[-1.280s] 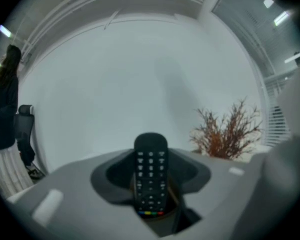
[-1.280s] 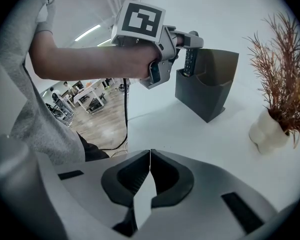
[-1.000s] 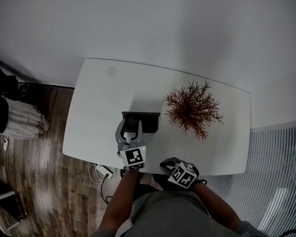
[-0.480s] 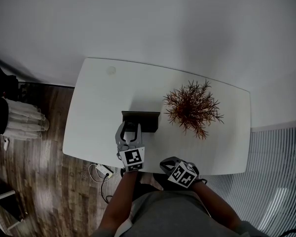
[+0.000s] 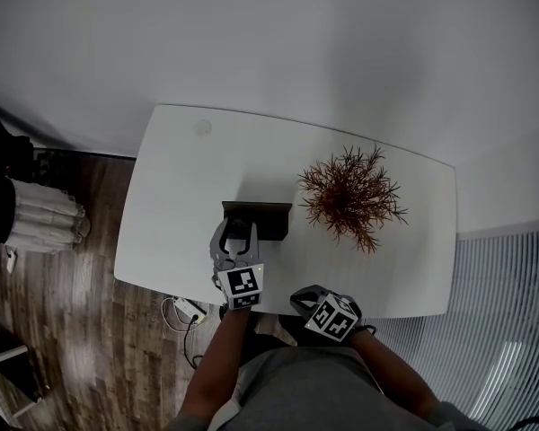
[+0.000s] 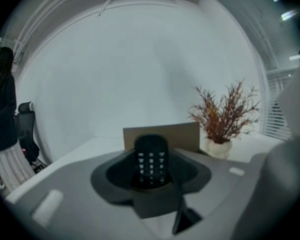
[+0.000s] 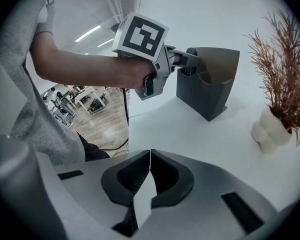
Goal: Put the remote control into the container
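- My left gripper (image 6: 151, 181) has its fingers spread only as wide as the remote control (image 6: 151, 156). They press on its two long sides, so I have hold of it.
- The remote control stands upright between those fingers. Its button side faces back toward me and its lower end is sunk in the dark hollow of the pads.
- Directly behind it rises the tall back wall of the container (image 6: 182, 134), a dark open-topped box standing on the white counter (image 5: 175, 205).
- In the right gripper view, my left fingertips sit at the container's rim on its lower side. I cannot tell whether the remote control has passed that rim.
- My right gripper (image 7: 150, 170) has its fingers pressed together along one seam, with nothing between them.
- It hangs tilted downward over the counter's near edge, to the right of my left gripper and apart from it.
- A plant (image 5: 350, 196) with reddish-brown twigs stands in a small white pot (image 7: 270, 131) on the counter. It is near the container's right side and does not touch it.
- A person (image 6: 2, 109) in a dark top stands on the wooden floor (image 5: 63, 321), off the counter's left end.
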Demonstrator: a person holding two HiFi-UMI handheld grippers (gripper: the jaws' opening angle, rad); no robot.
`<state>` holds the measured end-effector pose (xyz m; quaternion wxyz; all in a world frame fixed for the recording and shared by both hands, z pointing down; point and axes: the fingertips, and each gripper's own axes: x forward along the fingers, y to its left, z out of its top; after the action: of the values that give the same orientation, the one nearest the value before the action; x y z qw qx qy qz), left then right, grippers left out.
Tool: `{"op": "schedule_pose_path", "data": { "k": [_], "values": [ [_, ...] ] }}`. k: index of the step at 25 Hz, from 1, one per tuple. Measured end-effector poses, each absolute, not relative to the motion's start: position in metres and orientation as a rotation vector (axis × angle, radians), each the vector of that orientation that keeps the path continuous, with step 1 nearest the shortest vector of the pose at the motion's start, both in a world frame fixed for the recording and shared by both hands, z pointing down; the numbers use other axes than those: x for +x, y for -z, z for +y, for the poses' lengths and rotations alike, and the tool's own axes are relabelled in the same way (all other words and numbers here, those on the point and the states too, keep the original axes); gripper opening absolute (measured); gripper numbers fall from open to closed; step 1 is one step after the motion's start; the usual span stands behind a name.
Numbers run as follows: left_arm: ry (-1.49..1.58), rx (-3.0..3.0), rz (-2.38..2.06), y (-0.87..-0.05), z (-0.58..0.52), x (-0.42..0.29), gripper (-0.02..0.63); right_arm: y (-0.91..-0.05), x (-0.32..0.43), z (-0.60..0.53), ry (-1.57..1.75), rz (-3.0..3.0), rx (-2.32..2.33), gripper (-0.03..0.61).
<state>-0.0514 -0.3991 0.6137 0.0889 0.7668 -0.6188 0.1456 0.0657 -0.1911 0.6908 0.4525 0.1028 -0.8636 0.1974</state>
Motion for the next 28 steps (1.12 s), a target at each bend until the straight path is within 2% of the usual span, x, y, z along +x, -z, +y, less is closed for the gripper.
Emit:
{"op": "schedule_pose_path", "data": {
  "k": [15,28],
  "values": [
    [-0.425,2.311,-1.837,-0.606,-0.405,-0.054,0.209,-0.693,0.066,-0.192,-0.494,-2.132,0.259,0.018],
    [-0.414,2.355,-1.856,-0.586,-0.407,-0.057,0.239,-0.688,0.060,-0.195,-0.479,-2.147,0.259,0.018]
  ]
}}
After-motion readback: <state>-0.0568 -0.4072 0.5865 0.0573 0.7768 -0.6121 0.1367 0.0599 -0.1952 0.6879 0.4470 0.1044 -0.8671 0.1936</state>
